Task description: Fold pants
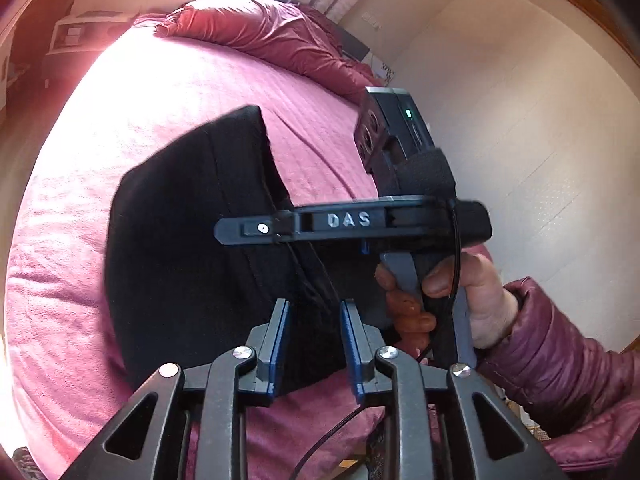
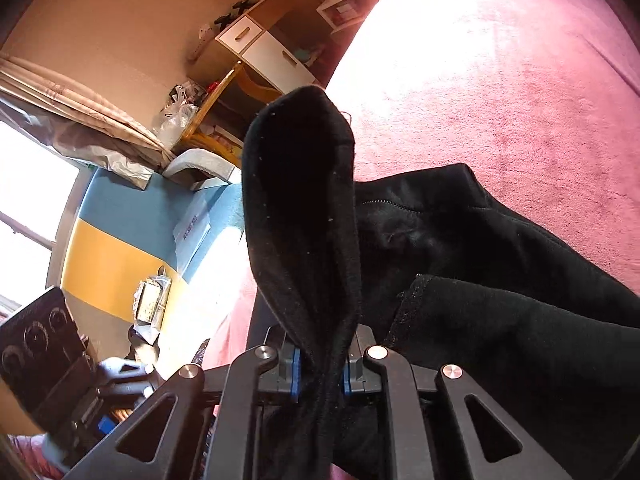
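The black pants [image 1: 192, 248] lie on the pink bedspread [image 1: 120, 128], spread out just ahead of the left gripper [image 1: 315, 344], whose blue-padded jaws stand a little apart above the near edge of the cloth with nothing pinched between them. Past those jaws and off to their right, a hand [image 1: 460, 296] in a quilted maroon sleeve [image 1: 560, 360] holds the right gripper's grip, and that tool crosses over the far side of the pants. Seen along the right gripper [image 2: 320, 372], the jaws are pressed together on a bunched fold of the pants [image 2: 304, 216], which rises in a tall loop straight ahead of the pads; the rest of the garment trails off to the right of the jaws across the bedspread [image 2: 500, 80].
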